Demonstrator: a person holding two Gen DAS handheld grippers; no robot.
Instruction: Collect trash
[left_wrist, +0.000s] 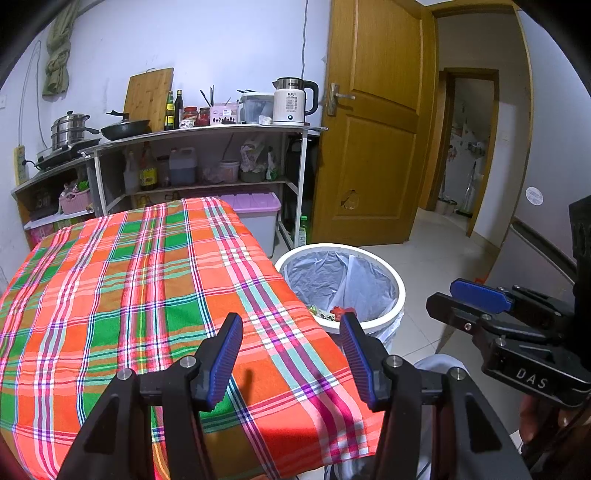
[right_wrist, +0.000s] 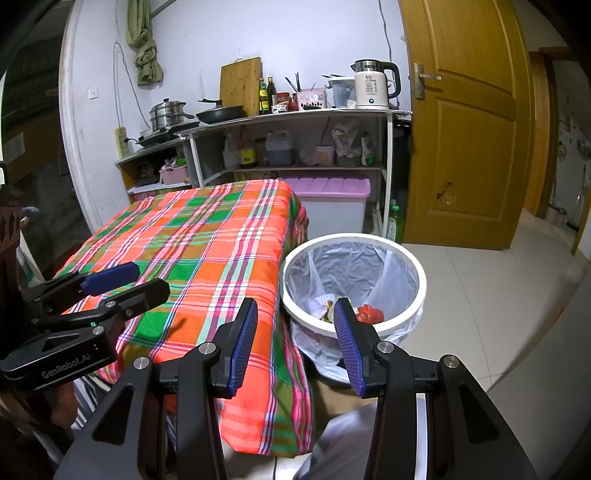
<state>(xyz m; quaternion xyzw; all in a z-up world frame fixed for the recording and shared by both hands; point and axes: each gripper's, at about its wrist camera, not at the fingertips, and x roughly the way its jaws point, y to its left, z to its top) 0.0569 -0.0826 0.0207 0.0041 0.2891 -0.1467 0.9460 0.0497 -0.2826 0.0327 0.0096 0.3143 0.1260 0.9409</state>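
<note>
Both grippers gape wide and hold nothing: left gripper (left_wrist: 291, 354) above the table's (left_wrist: 122, 280) right edge, right gripper (right_wrist: 295, 345) beside it. Trash (right_wrist: 369, 314), seemingly wrappers, lies in the bin (right_wrist: 421, 284) beside that edge.

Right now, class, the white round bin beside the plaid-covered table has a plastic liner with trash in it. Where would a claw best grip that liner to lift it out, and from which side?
Grip the translucent plastic liner where it folds over the white round bin's rim and hangs loose outside. Come from the open floor side, away from the plaid-covered table: slack film there should pinch easily, though that is a judgement.
</note>
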